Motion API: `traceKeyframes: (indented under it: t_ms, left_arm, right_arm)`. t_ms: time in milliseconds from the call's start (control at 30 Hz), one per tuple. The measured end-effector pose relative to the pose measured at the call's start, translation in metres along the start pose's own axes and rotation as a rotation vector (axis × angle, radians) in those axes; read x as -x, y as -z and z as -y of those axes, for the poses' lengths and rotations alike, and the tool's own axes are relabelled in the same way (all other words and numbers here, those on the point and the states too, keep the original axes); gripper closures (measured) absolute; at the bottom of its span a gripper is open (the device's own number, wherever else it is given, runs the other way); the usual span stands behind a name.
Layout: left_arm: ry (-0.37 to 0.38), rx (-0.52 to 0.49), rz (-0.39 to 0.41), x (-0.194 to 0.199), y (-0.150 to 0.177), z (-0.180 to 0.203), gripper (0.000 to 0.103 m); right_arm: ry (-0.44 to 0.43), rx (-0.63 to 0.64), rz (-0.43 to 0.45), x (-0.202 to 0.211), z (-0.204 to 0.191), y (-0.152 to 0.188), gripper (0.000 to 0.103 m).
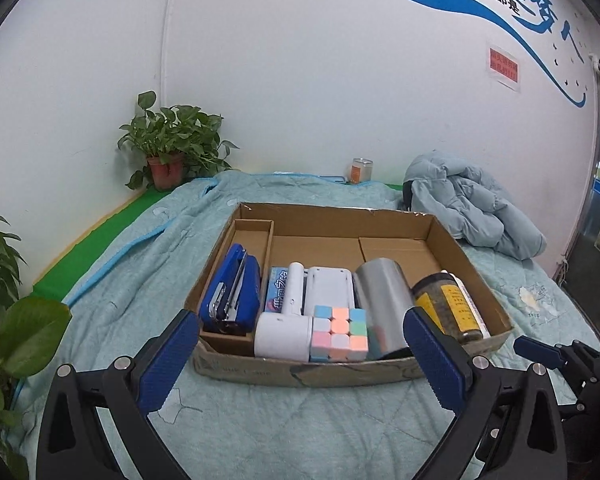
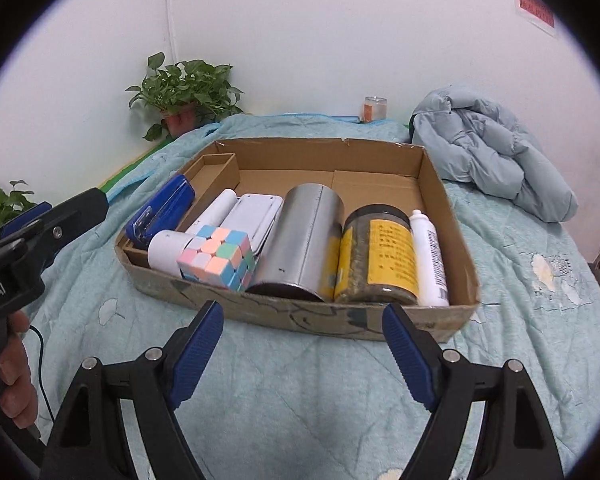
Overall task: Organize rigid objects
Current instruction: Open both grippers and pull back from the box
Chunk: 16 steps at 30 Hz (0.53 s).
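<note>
A shallow cardboard box (image 1: 440, 240) (image 2: 440, 188) lies on a light blue quilt. Along its near side lie a blue stapler (image 1: 232, 296) (image 2: 164, 210), a white handheld device (image 1: 284, 330) (image 2: 168, 252), a pastel puzzle cube (image 1: 340, 334) (image 2: 218, 260), a metal cylinder (image 1: 382, 300) (image 2: 304, 240), a yellow-labelled jar (image 1: 450, 304) (image 2: 380, 256) and a white tube (image 2: 430, 258). My left gripper (image 1: 304, 360) is open just before the box's near wall, nothing between its fingers. My right gripper (image 2: 302, 346) is open too, short of the box and empty.
A crumpled pale blue jacket (image 1: 472, 204) (image 2: 488, 152) lies behind the box on the right. A potted plant (image 1: 168, 148) (image 2: 184, 92) and a small glass jar (image 1: 360, 170) (image 2: 374, 108) stand by the wall. A hand (image 2: 16, 380) holds the left gripper's handle.
</note>
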<state>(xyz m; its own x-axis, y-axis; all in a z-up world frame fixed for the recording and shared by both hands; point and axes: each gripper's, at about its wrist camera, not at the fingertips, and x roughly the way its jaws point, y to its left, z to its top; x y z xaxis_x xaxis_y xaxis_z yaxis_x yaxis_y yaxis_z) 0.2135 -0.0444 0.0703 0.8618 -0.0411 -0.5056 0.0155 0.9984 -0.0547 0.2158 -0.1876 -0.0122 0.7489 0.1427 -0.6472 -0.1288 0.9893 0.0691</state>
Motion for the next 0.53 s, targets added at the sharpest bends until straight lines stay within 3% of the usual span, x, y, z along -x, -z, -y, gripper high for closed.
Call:
traceKeyframes:
  t_ms: [533]
  left_arm:
    - [0.03, -0.037, -0.016, -0.009, 0.003, 0.005, 0.0]
  right_arm:
    - [0.029, -0.009, 0.032, 0.009, 0.006, 0.002, 0.021]
